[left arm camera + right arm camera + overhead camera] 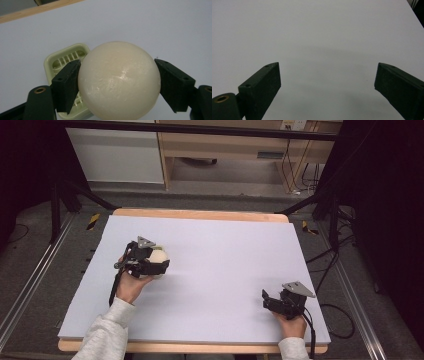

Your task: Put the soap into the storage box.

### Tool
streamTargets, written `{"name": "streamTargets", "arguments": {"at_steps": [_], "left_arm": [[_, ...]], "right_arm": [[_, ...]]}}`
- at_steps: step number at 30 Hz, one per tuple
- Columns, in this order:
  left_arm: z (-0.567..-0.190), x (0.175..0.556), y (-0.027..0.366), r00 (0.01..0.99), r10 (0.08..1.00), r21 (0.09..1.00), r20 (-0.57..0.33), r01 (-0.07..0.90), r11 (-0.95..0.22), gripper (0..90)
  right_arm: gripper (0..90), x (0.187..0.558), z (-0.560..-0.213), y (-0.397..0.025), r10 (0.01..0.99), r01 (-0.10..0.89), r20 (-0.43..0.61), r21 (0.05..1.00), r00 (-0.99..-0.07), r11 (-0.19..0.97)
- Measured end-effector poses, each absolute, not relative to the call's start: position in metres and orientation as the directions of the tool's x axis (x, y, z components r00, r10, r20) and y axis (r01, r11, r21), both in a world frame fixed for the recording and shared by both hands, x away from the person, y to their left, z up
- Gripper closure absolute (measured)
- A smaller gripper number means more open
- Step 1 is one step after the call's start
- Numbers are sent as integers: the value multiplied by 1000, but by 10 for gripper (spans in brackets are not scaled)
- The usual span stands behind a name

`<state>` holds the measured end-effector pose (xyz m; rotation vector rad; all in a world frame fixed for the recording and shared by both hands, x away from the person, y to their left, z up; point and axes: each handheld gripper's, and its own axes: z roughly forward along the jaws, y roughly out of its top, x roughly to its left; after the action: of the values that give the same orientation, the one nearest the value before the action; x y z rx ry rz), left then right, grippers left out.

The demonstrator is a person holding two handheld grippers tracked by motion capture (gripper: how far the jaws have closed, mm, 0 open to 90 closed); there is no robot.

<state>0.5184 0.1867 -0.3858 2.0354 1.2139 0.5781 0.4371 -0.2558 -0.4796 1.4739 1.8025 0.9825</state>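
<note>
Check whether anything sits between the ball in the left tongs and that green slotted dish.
Nothing visible does. The left tongs grip the cream ball on both sides, and the green slotted dish lies just behind and below it on the table, its slots bare.

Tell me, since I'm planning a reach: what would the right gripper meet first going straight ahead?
Probably nothing: ahead of the open right gripper lies just bare white table, as far as its view shows.

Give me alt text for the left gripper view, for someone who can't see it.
The left tool clamps a smooth, cream-coloured round ball between its two black jaws. Behind and below the ball lies a pale green slotted plastic tray, on a pale lilac table surface with a wooden edge at upper left.
</note>
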Motion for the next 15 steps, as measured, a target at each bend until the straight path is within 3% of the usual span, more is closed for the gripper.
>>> {"name": "streamTargets", "arguments": {"at_steps": [15], "left_arm": [[-393, 538, 200, 420, 907, 740, 15, 605, -292, 241]], "right_arm": [[73, 437, -480, -255, 979, 533, -2, 839, -203, 112]]}}
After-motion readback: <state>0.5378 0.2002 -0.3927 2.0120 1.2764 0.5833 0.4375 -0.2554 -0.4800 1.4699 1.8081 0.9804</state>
